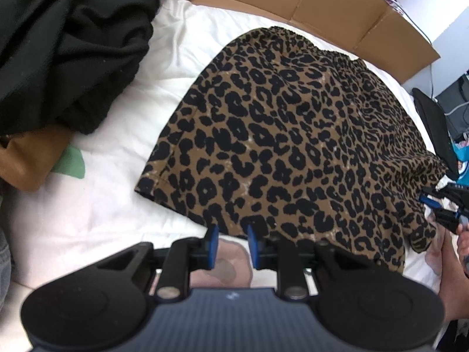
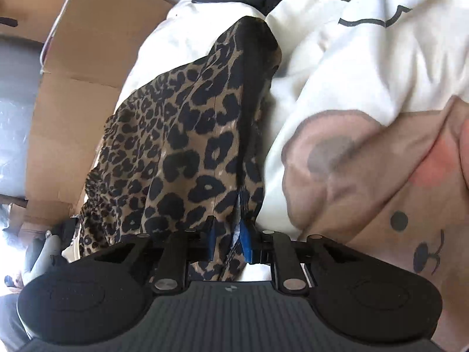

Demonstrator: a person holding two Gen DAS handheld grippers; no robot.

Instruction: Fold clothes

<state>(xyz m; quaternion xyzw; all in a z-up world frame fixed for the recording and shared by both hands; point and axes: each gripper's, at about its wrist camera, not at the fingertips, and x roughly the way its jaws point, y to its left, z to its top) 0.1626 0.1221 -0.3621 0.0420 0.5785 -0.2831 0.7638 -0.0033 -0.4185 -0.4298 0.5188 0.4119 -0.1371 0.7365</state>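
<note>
Leopard-print garment spread over the white bedding, filling the centre and right of the left wrist frame, gathered waistband toward the upper middle, hem toward the lower edge. Right gripper clamped on a bunched corner of that fabric at lower centre of its own frame; cloth rising from the pinch in a tented ridge toward the upper middle. Left gripper parted a little, nothing between the blue pads, poised just at the near hem at lower centre.

Likely trouble: only a small bunch of thin, slippery-looking cloth in the right pinch, so a quick pull could slide it free and drop the corner. With one corner lifted and the other hem edge loose, possible skewing of the whole piece, giving a crooked crease. A left pinch taken too deep could catch the bedding along with the hem, and drag the cover up with it.

Around: black clothes heap at upper left, well within reach of a wide sweep; a tan item below it at the left edge. Flattened cardboard along the top, just beyond the waistband. A bare forearm at lower right of the right wrist frame, resting on the printed cover.
</note>
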